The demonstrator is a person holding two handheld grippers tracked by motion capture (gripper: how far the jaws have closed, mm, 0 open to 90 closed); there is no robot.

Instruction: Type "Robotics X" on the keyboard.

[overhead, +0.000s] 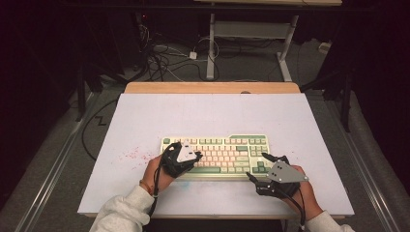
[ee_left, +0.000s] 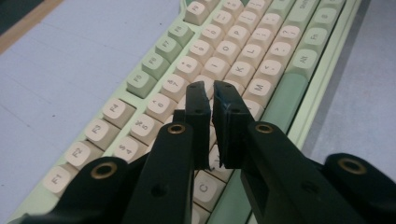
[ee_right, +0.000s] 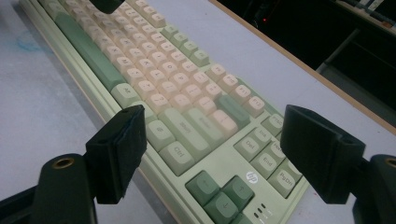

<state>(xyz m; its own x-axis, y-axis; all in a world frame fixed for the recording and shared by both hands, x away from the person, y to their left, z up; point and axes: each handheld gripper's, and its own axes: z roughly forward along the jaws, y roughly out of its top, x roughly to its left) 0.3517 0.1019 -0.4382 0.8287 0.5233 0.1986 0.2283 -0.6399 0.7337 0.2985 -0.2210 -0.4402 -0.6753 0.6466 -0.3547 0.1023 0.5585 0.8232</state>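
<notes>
While resting flat, keyboard (overhead: 216,155) (green, cream keys), left claw (ee_left: 210,93) nearly closed, empty, right claw (ee_right: 210,149) wide, empty.

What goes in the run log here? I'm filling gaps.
left gripper: nearly shut, over keyboard letter keys | right gripper: open, near arrow keys

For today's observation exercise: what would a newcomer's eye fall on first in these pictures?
First the cream-and-green keyboard, lying near the front of the white table. Next the left gripper, jaws almost together, poised over its letter keys. Then the right gripper, jaws spread wide at the keyboard's arrow-key end.
</notes>
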